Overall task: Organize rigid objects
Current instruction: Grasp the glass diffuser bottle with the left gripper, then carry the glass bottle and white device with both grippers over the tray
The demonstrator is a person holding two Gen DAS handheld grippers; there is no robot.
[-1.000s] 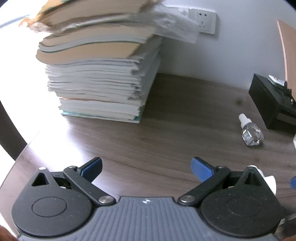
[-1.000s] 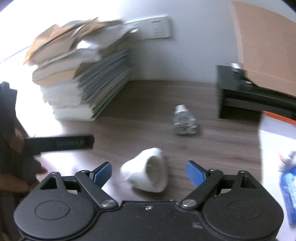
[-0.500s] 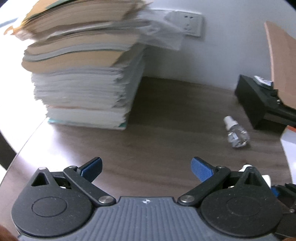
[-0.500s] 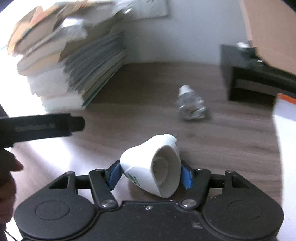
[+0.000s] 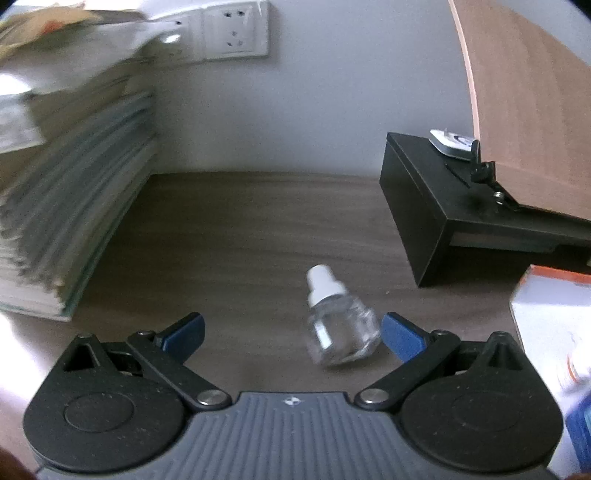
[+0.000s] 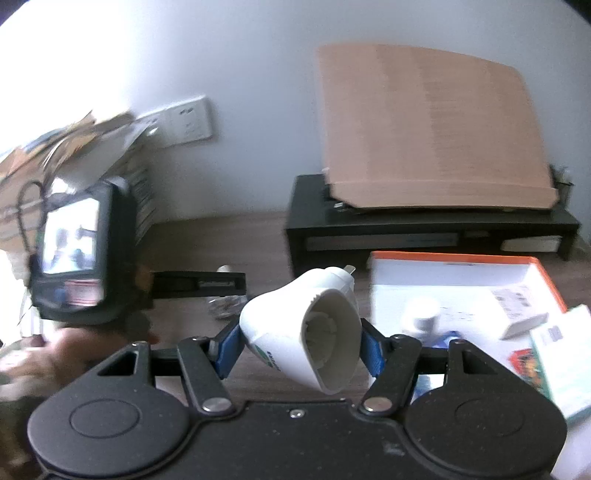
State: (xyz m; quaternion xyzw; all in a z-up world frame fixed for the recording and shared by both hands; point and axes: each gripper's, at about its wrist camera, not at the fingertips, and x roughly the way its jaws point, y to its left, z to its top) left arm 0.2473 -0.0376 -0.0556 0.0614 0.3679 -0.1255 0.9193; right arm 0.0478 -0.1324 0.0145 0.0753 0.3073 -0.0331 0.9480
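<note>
My right gripper (image 6: 299, 350) is shut on a white plug-in vaporizer shell (image 6: 295, 343), held above the brown desk with its hollow end facing the camera. Just right of it lies a shallow white box with an orange rim (image 6: 458, 280) that holds small packages. In the left wrist view a small clear bottle with a white cap (image 5: 336, 317) lies on its side on the desk. My left gripper (image 5: 291, 330) is open around it, the bottle near the right finger (image 5: 400, 334), no pad pressing on it. The left gripper's body with a small screen (image 6: 74, 251) shows at the left of the right wrist view.
A tall stack of books and papers (image 5: 62, 192) fills the left side. A black monitor riser (image 5: 454, 218) with a tan board (image 6: 428, 125) leaning on it stands at the back right. A wall socket (image 5: 232, 31) is above the desk. The box corner (image 5: 554, 317) is at far right.
The right gripper closed on the white shell, lifted it off the desk and swung right toward the box. The left gripper moved right and forward, bringing the clear bottle between its open fingers.
</note>
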